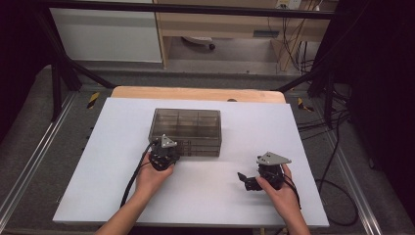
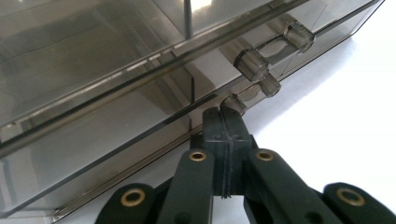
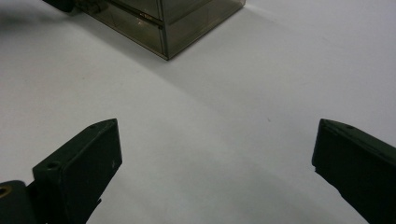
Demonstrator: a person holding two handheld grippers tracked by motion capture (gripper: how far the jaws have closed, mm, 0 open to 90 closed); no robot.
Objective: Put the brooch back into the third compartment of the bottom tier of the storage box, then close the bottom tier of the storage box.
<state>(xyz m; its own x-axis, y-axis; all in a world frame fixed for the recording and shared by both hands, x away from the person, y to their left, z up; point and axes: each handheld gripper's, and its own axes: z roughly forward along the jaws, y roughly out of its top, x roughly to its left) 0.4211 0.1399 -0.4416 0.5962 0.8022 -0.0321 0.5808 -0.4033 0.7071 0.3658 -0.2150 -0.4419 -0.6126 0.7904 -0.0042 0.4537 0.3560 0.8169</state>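
Note:
A smoky clear plastic drawer box (image 1: 186, 125) stands on the white table top (image 1: 98, 161). My left gripper (image 1: 170, 150) is shut at the box's front face, left of its middle. In the left gripper view its jaws (image 2: 223, 114) are pressed together, and their tips touch the near end of the lower drawer's clear handle (image 2: 252, 93). A second clear handle (image 2: 273, 51) sits above it. My right gripper (image 1: 243, 177) rests low on the table to the right, open, with its jaws (image 3: 217, 140) wide apart over bare white surface. The box's corner (image 3: 168, 23) lies far ahead of them.
The wooden table edge (image 1: 195, 93) runs behind the white top. Black frame bars and cables (image 1: 337, 161) stand at the sides. A person's forearms come in from the bottom edge.

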